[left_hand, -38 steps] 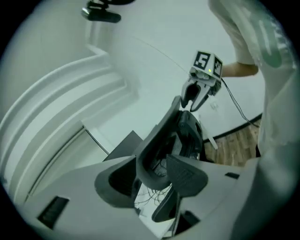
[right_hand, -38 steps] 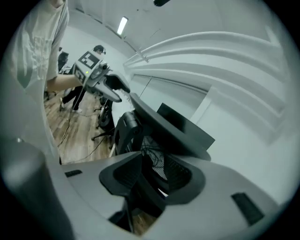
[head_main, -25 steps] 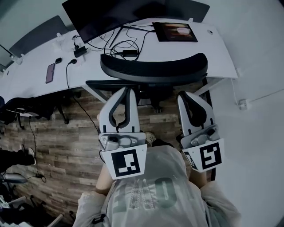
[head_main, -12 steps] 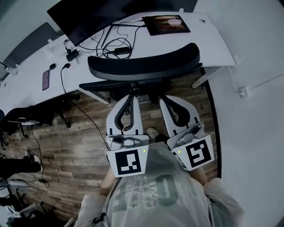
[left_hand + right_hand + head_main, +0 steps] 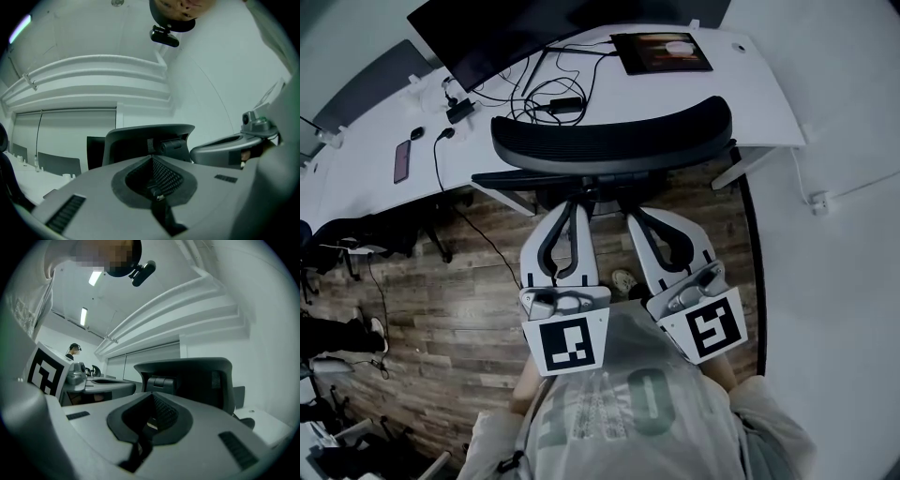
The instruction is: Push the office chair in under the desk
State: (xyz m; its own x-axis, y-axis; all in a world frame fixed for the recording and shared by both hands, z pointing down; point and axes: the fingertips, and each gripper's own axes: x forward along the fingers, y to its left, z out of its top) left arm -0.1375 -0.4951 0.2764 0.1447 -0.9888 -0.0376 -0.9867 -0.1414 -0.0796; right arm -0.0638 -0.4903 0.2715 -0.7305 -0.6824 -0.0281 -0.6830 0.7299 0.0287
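The black office chair (image 5: pixel 614 141) stands at the white desk (image 5: pixel 759 98), its curved backrest over the desk's front edge and its seat partly under it. In the head view my left gripper (image 5: pixel 573 202) and right gripper (image 5: pixel 632 215) point side by side at the lower back of the chair, just beneath the backrest. Both are shut with nothing between the jaws. Whether their tips touch the chair is hidden by the backrest. The left gripper view shows the chair back (image 5: pixel 150 143) close ahead of the left gripper (image 5: pixel 153 158). The right gripper view shows the chair back (image 5: pixel 197 380) beyond the right gripper (image 5: pixel 152 395).
On the desk sit a dark monitor (image 5: pixel 516 28), a tablet (image 5: pixel 661 52), tangled cables (image 5: pixel 548 94) and a phone (image 5: pixel 401 161). Other chair bases (image 5: pixel 366 234) and a person's shoes (image 5: pixel 337 333) are at the left on the wood floor. A white wall with an outlet (image 5: pixel 817 202) runs along the right.
My right gripper has swung left and now sits close beside the left one behind the chair's middle. The left gripper has stayed about where it was.
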